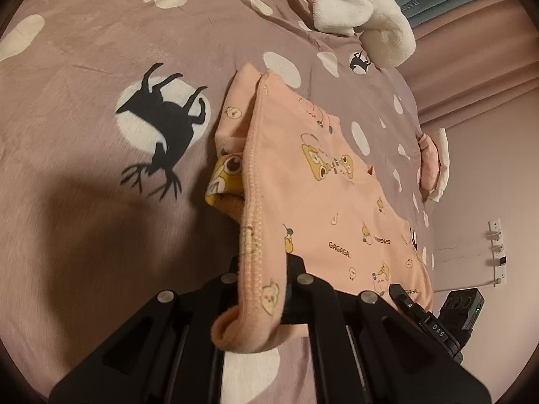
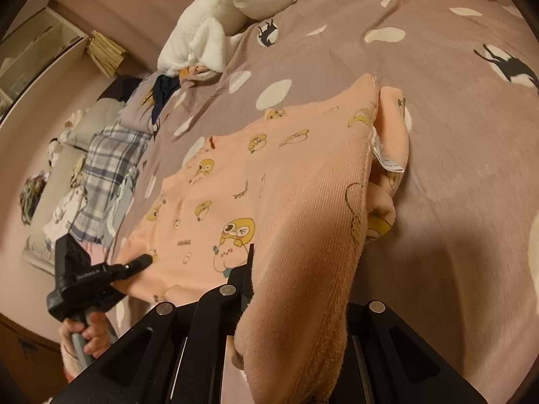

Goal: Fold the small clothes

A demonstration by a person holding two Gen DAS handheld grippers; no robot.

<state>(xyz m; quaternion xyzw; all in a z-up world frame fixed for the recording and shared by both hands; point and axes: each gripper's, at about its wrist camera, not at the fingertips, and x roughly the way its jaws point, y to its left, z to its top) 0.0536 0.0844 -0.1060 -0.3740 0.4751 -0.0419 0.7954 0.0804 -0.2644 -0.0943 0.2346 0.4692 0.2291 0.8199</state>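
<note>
A small pink garment printed with yellow cartoon figures lies partly spread on the mauve bedspread. My left gripper is shut on its ribbed hem, which is lifted and drapes over the fingers. The right gripper shows at the lower right, at the garment's other near corner. In the right wrist view the pink garment hangs over my right gripper, shut on the raised edge, with one finger hidden under cloth. At the left, a hand holds the left gripper on the far corner.
A white plush blanket lies at the bed's far end. A folded pink and white piece sits at the bed's right edge. Plaid and other clothes are piled along the left side. The bedspread has white spots and black deer prints.
</note>
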